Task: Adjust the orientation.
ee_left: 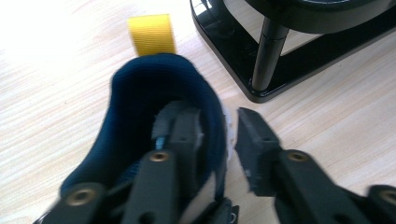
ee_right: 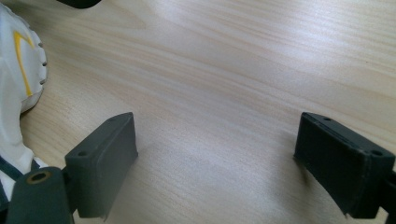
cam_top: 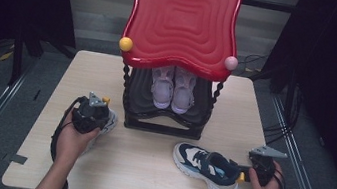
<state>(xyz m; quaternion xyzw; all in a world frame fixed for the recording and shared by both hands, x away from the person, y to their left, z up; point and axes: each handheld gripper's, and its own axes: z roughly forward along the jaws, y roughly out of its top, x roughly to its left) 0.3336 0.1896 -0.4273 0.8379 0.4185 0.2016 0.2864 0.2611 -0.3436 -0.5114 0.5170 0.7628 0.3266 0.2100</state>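
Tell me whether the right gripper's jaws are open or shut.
Open. In the right gripper view the right gripper has its two black jaws standing wide apart over bare light wooden table, nothing between them.

Dim surroundings, tabletop glare, blurred close-ups

Light wood-grain tabletop (cam_top: pixel 145 172), bare in the middle front. Black two-tier shoe rack (cam_top: pixel 167 119) stands at the back centre, glossy black base frame (ee_left: pixel 233 56) on the wood, twisted black posts (cam_top: pixel 126 80) at the sides. Red wavy-ribbed tray top (cam_top: pixel 183 21) caps the rack and tilts toward the camera; yellow knob (cam_top: pixel 125 44) on its left corner, pink knob (cam_top: pixel 231 63) on its right. Pair of pale pink shoes (cam_top: pixel 173 89) side by side on the lower shelf, toes forward. Grey floor (cam_top: pixel 13 101) around, black cables (cam_top: pixel 274 133) on it at right.
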